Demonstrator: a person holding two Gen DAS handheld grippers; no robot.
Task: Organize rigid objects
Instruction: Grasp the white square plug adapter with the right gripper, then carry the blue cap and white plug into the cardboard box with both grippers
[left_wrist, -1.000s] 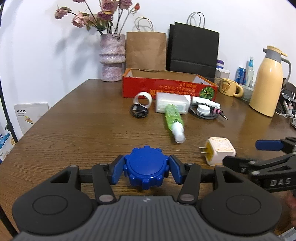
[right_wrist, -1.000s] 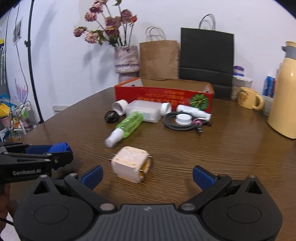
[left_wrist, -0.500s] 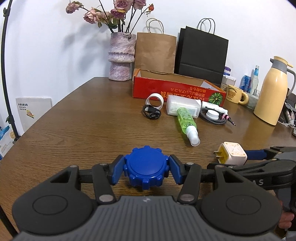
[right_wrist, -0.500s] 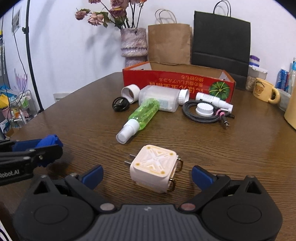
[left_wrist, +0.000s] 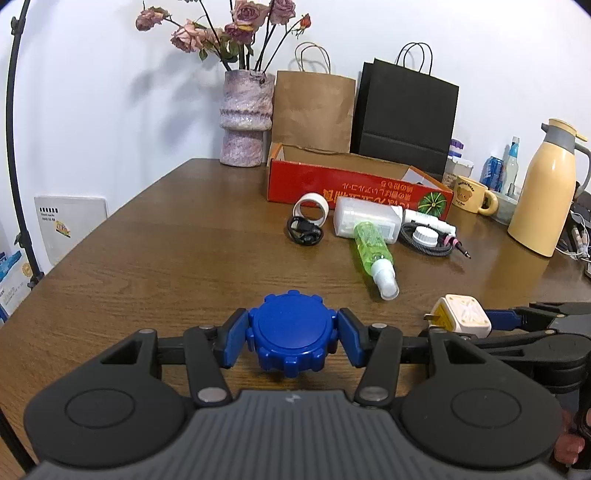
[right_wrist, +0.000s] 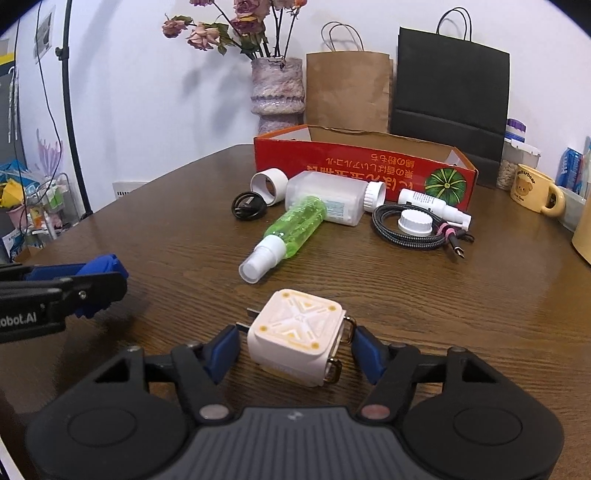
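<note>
left gripper (left_wrist: 291, 338) closed on the blue lid (left_wrist: 291, 334), pads pressing its ribbed rim from both sides; lid flat, face up, just above or on the counter (left_wrist: 166, 266), cannot tell which.

right gripper (right_wrist: 293, 345) straddling the cream plug adapter (right_wrist: 295, 341). blue pads close beside its two flanks; left pad at the prong end, right pad by the metal loops. contact not confirmed, a sliver of gap may remain, so cannot tell if the grip is made. adapter sits on the counter, well nearer the camera than the red box (right_wrist: 354, 166).

key relation: the adapter lies dead ahead between the right gripper's fingers, its prongs pointing to the gripper's left, so its prong-to-loop axis runs along the closing line. judgement: closing bears on prongs and loops rather than flat faces; slip or twist is possible.

the red box, open-topped, is likely the drop spot, straight ahead beyond the green spray bottle (right_wrist: 288, 230), the clear bottle (right_wrist: 328, 199) and the coiled cable (right_wrist: 410, 229). both loads must pass over that clutter.
</note>
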